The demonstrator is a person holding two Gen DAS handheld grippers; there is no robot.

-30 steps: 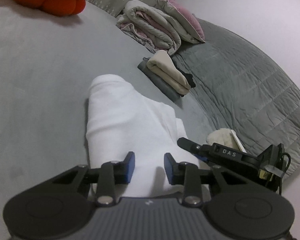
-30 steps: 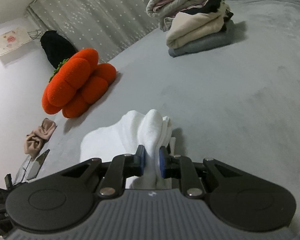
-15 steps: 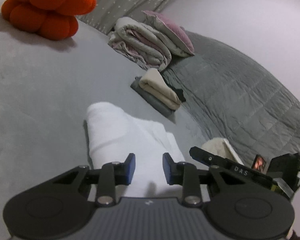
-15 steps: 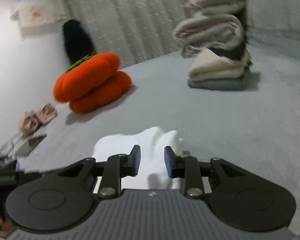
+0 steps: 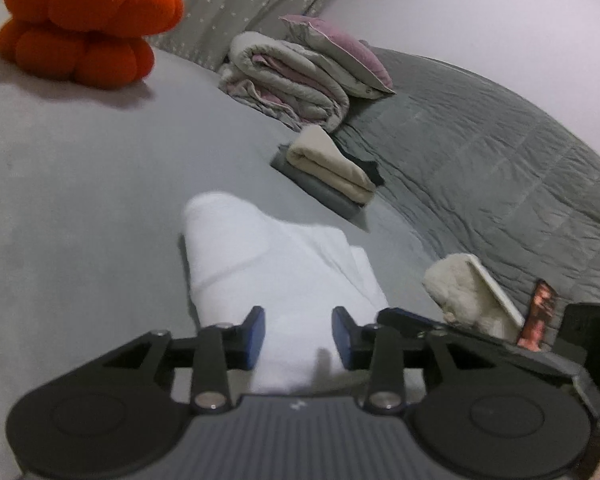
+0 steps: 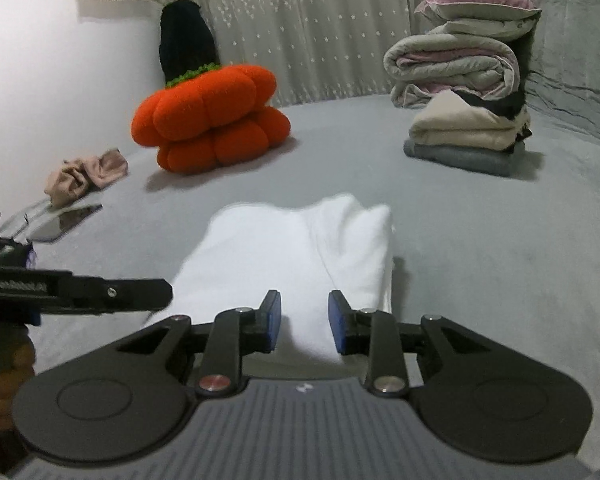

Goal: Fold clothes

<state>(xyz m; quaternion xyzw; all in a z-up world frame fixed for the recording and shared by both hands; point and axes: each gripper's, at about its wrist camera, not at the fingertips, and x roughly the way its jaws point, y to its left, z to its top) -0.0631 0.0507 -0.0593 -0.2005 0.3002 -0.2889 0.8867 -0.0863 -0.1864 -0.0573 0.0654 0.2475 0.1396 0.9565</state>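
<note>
The white cloth (image 6: 296, 256) lies folded on the grey bed (image 6: 480, 272), right before you. Your left gripper (image 5: 298, 338) is opening; your right gripper (image 6: 304, 322) stands apart, holding nothing. Pat the edges even, gently.

Your bed (image 6: 480, 248), grey cover: white folded garment (image 6: 292, 256) lower centre, orange pumpkin cushion (image 6: 208, 116) upper left, folded clothes stack (image 6: 468, 136) upper right with rolled quilt (image 6: 452, 68) behind, pink crumpled cloth (image 6: 86, 176) and phone (image 6: 66, 222) at left edge.
</note>
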